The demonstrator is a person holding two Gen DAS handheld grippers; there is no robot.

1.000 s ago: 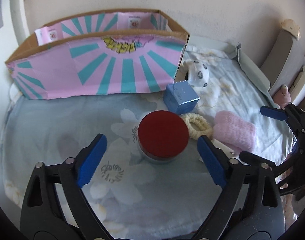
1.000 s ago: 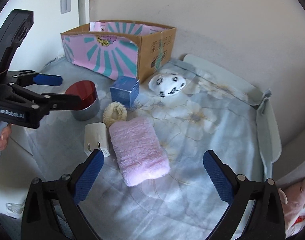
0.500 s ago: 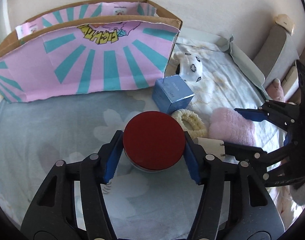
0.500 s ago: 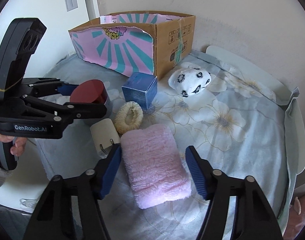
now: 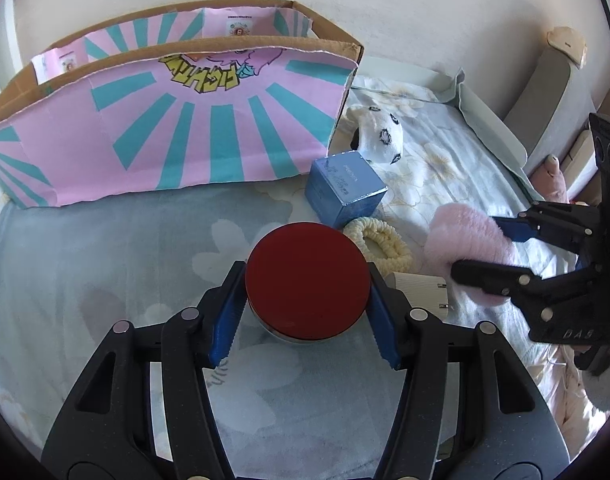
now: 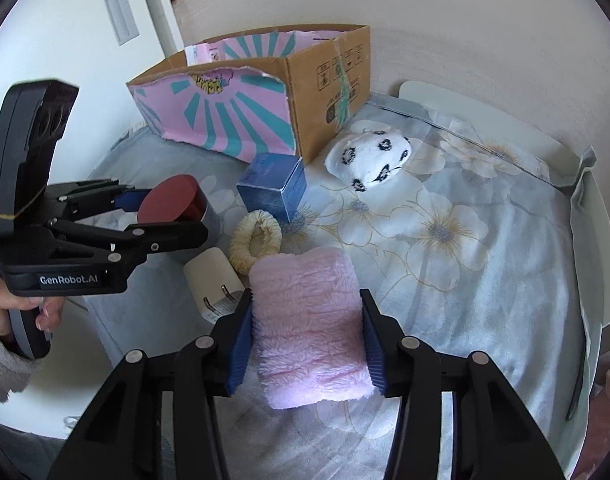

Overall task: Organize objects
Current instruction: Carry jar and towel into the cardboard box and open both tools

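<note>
Since earlier, left tool clamped the red-lidded jar, right tool the pink towel.

I see a round jar with a flat dark-red lid standing upright on the floral sheet, just in front of a blue cube box. Beside the jar lies a cream scrunchie, flat, touching the box's corner. A white plug adapter lies on its side, prongs showing, next to a folded fluffy pink towel. A white spotted sock ball rests near the open pink-and-teal cardboard box.
</note>
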